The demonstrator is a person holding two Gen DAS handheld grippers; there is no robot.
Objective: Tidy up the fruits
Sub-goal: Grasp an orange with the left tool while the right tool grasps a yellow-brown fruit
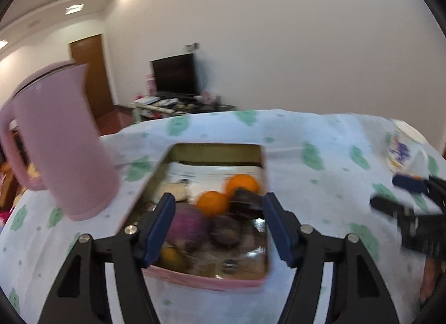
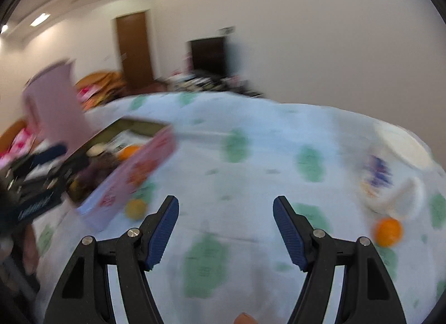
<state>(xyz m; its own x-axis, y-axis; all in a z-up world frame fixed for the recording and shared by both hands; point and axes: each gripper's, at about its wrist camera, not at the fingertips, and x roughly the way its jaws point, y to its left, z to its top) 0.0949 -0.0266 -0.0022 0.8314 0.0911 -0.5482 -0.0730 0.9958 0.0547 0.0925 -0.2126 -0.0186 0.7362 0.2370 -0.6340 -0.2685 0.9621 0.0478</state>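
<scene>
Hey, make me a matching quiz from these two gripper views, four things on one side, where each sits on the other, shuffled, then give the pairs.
Things:
1. pink kettle
2. purple fruit
3. white cup
4. loose orange

Places:
A. on the tablecloth, just in front of the cup
B. inside the pink tin
C. far right of the table in the left wrist view
D. standing left of the tin

Pairs: 1-D, 2-B, 3-C, 4-A

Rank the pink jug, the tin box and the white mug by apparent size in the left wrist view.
1. pink jug, though it is nearest, which inflates it
2. tin box
3. white mug, partly cut off at the edge
</scene>
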